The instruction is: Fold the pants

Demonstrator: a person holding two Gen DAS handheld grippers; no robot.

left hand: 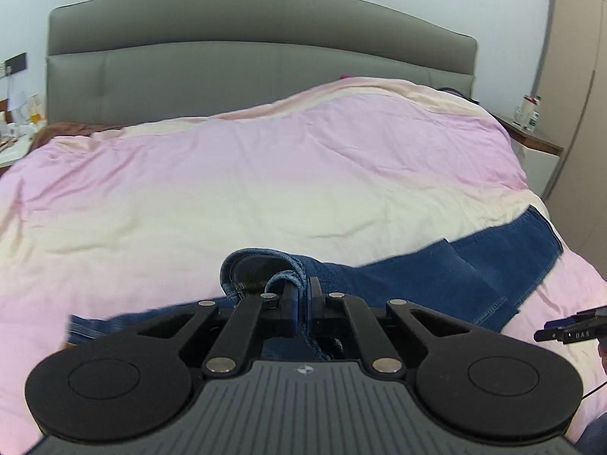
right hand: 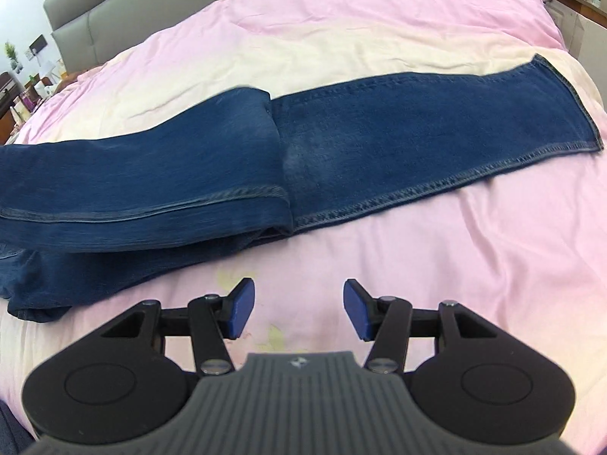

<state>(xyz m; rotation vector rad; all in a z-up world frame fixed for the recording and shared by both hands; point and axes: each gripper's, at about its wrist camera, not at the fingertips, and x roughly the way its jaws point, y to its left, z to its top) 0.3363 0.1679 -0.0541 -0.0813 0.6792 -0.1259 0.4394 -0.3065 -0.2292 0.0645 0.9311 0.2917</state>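
Observation:
Dark blue jeans lie across the pink and cream duvet, with one layer folded over the left half and a stitched leg end flat at the right. In the left wrist view my left gripper is shut on a thick seamed edge of the jeans, and that edge bunches up in a loop above the pads. My right gripper is open over bare duvet just in front of the jeans, with nothing between its blue pads. Its fingers also show at the left wrist view's right edge.
A grey padded headboard closes off the far side of the bed. A nightstand with bottles stands at the right beside a tall wardrobe. A cluttered side table is at the left. Wide duvet lies beyond the jeans.

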